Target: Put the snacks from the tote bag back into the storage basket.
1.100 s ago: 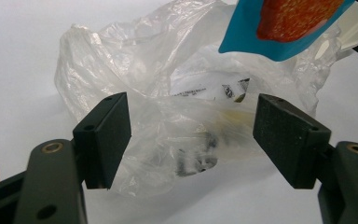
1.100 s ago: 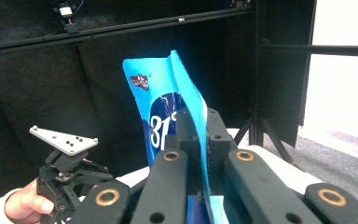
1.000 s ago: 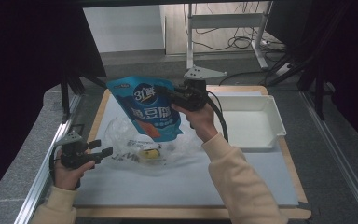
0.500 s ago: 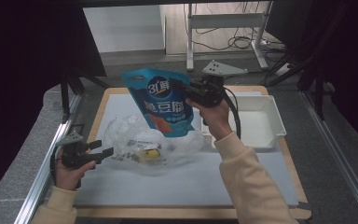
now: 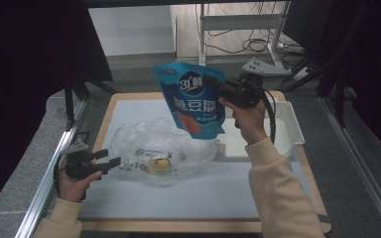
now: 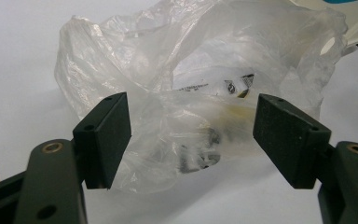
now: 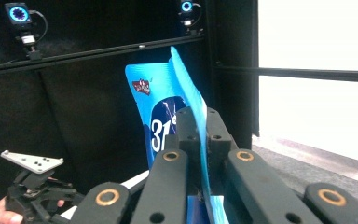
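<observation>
white mat, dark surrounds

a white mat [image 5: 188,193] covers the wooden-edged table [image 5: 105,109], dark curtains on both sides. the right gripper [image 5: 213,82], jaws clamped on the blue pouch [image 5: 194,101], holds it above the mat. ahead of the left gripper [image 5: 113,161], jaws wide, lies a clear plastic bag [image 6: 200,93]; its contents are blurred. a white tray [image 5: 290,124] sits behind the right hand.

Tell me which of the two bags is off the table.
The blue pouch, clamped in the right gripper and lifted. The clear plastic bag lies crumpled on the mat.
</observation>
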A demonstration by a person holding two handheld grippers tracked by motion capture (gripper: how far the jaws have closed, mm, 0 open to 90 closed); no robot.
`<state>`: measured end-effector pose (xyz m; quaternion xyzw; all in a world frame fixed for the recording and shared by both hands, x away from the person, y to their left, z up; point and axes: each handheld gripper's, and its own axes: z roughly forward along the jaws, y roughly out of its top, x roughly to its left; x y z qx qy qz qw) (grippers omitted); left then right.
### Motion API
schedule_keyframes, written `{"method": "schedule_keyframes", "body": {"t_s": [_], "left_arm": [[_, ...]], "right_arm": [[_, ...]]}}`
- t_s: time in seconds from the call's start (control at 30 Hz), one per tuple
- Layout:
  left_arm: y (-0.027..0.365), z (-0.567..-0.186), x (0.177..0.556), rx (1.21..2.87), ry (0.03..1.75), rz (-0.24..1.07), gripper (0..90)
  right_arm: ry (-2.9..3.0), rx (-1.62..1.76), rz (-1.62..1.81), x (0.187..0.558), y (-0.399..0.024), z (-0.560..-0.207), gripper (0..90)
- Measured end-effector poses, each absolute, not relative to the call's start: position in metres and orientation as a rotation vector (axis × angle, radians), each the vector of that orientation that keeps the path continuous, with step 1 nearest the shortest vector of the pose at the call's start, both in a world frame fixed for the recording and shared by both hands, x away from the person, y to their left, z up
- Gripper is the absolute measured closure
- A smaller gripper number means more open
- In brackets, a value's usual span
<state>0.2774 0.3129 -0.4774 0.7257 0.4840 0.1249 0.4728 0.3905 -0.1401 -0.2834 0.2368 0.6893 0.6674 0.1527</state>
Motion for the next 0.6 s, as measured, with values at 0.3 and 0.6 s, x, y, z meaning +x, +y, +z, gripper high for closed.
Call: {"method": "schedule_keyframes", "body": {"t_s": [0.3,0.6], "left_arm": [[0.312,-0.479,0.278,1.779,1.192,0.311,27.9],[0.311,-0.48,0.279,1.787,1.189,0.304,27.9]], "right_arm": [[1.943,0.714,1.896,0.393,-0.163,-0.28,87.8],[1.922,0.744,1.867,0.392,-0.186,-0.281,87.8]]}}
